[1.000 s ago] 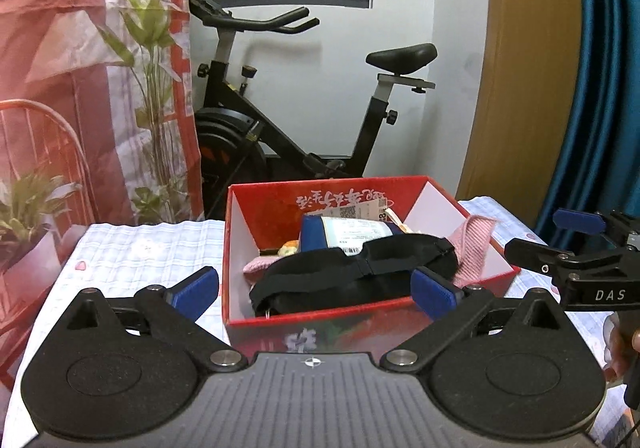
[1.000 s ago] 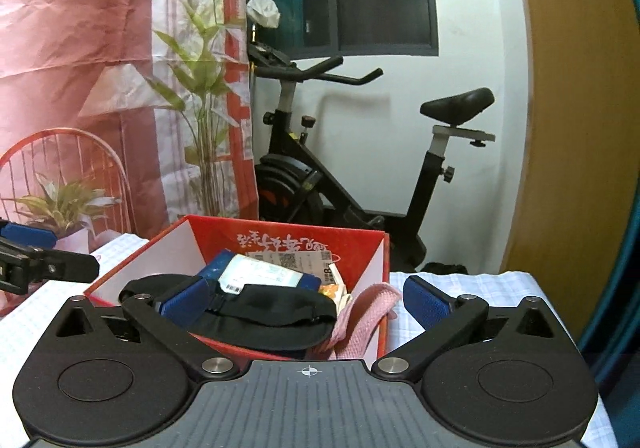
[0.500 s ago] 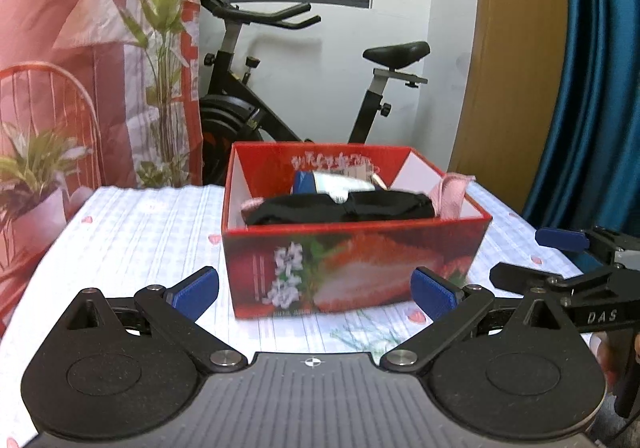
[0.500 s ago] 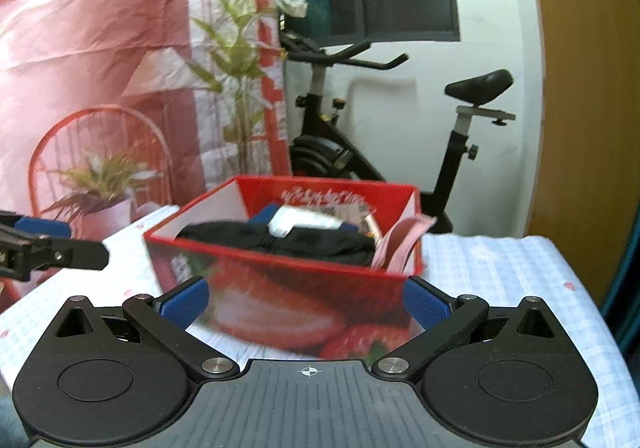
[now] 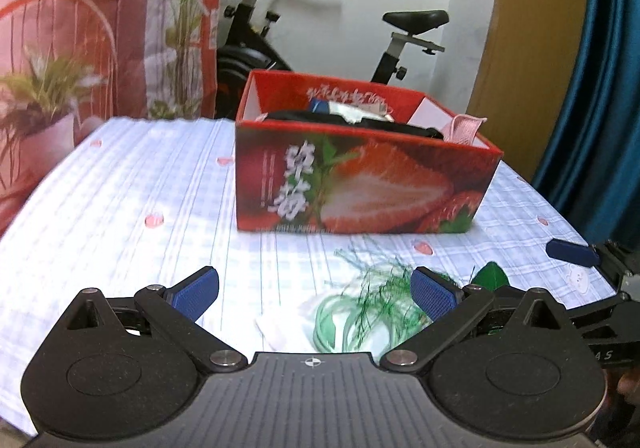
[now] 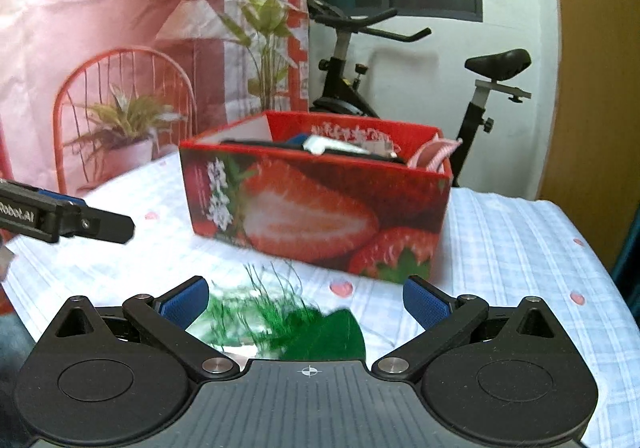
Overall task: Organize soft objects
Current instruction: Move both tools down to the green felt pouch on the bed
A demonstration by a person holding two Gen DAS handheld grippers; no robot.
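Observation:
A red strawberry-print box point(image 5: 360, 183) stands on the checked tablecloth; it also shows in the right wrist view point(image 6: 316, 207). It holds a black fabric item point(image 5: 352, 121), a blue and white packet point(image 5: 340, 107) and a pink cloth point(image 5: 464, 127) hanging over its right rim. A green feathery soft object with a white part point(image 5: 368, 312) lies on the cloth in front of the box, between both grippers; the right wrist view shows it as well point(image 6: 280, 320). My left gripper point(image 5: 314, 292) is open and empty above it. My right gripper point(image 6: 304, 298) is open and empty just over it.
The table's edges point(image 6: 600, 288) fall off close by on the right and left. A black exercise bike point(image 5: 320, 27) stands behind the table. A red wire chair with a potted plant point(image 6: 124, 119) is at the back left. Blue curtain point(image 5: 600, 87) hangs at the right.
Both grippers have pulled back from over the box and dropped low toward the table's front. The green feathery object has come into view beneath them. Both stay open.

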